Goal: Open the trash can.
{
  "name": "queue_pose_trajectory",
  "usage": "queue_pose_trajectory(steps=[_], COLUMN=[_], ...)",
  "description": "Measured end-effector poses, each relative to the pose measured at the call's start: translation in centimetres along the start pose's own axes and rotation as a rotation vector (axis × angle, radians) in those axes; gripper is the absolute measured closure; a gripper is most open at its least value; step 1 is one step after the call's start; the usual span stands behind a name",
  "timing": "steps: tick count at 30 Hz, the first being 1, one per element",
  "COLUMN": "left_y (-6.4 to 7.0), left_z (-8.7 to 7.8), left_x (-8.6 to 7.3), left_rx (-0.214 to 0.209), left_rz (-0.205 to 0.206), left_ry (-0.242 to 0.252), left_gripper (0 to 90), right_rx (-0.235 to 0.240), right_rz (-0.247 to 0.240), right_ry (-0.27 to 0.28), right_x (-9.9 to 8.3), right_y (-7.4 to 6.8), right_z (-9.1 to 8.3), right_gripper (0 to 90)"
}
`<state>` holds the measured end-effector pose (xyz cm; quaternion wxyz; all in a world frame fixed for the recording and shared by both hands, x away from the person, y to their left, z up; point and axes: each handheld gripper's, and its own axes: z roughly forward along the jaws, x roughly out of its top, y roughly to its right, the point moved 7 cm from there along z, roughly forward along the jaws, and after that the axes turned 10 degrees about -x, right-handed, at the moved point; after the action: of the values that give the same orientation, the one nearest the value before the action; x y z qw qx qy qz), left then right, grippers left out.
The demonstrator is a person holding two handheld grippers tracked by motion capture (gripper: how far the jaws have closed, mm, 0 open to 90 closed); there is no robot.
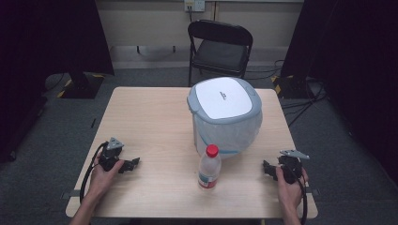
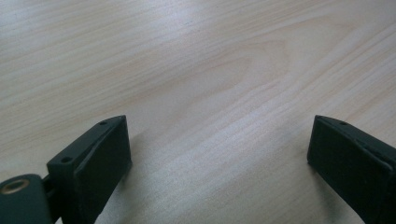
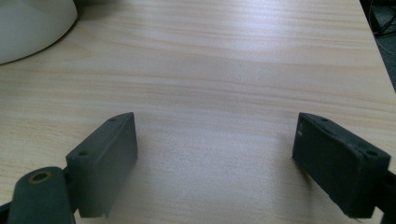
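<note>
Left claw (image 1: 133, 163) wide, empty | right claw (image 1: 266, 168) wide, empty | water bottle (image 1: 209, 167) before lidded bin (image 1: 226, 115): light, slippery; grip your claws mid-body.

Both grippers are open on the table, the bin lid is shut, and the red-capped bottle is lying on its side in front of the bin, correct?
Not quite: the high view shows the bottle standing upright in front of the bin. The rest holds: left gripper and right gripper are open, lid shut.
</note>
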<state>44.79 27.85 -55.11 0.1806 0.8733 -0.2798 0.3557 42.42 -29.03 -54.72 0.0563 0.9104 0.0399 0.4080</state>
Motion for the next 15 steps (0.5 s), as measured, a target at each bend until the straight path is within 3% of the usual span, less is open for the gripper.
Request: queue_pose_trajectory(steps=[5,13,15], left_y=[0.1,0.8,1.2], left_z=[0.0,-0.3,-0.4], left_x=[0.0,0.1,0.1], left_rx=[0.01,0.011,0.018], left_rz=[-0.011,-0.029,-0.031], left_ry=[0.005,-0.009,-0.035], left_gripper=[5.8,15.8,17.3], right_rx=[-0.004,0.047,0.054], right_rz=[0.002,-0.043,-0.046], right_ry=[-0.002,0.007,0.006], right_x=[0.0,0.0,0.0], right_y=[-0.1,-1.5,-1.7], right_z=[-0.1,-0.3,-0.4], right_gripper=[13.0,12.9,12.9])
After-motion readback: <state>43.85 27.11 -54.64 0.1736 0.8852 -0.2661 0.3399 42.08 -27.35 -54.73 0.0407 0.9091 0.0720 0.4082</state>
